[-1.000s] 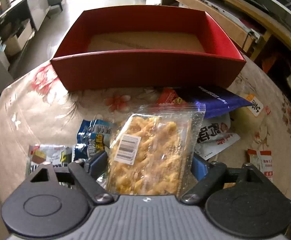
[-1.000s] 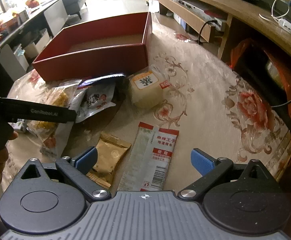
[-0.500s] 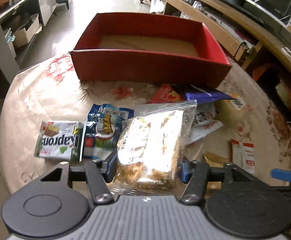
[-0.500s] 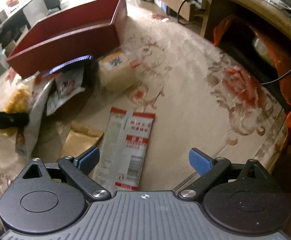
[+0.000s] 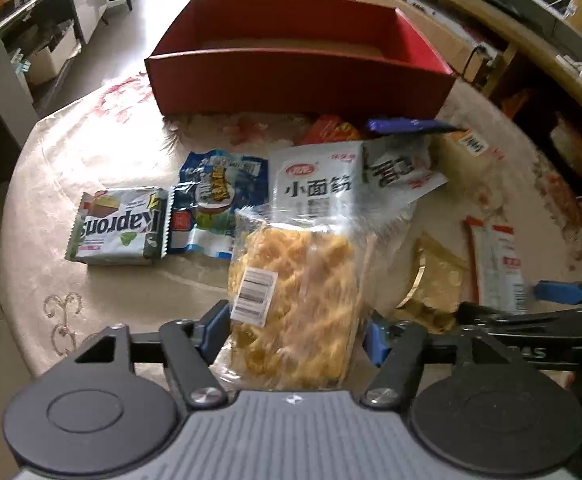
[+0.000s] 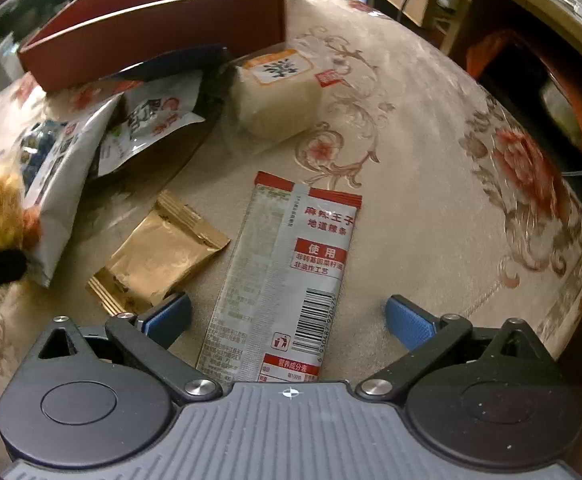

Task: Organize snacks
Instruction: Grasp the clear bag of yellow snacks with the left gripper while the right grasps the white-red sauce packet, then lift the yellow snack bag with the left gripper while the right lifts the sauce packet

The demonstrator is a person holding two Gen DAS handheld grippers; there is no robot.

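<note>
Snacks lie in front of the red box (image 5: 299, 80), which waits w/ nothing in it. Left gripper (image 5: 295, 328) pinches the yellow snack bag (image 5: 295, 300), jaws just eased out. Right gripper (image 6: 287, 320) is wide open over the red-grey packet (image 6: 287, 280) to grab it next.

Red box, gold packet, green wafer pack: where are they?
red box (image 5: 299, 80), left wrist view, front wall.
gold packet (image 6: 159, 256), right wrist view, middle of wrapper.
green wafer pack (image 5: 119, 226), left wrist view, printed face.

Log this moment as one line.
left gripper: shut on clear bag of yellow snacks | right gripper: open over red-and-silver packet | red box: empty
</note>
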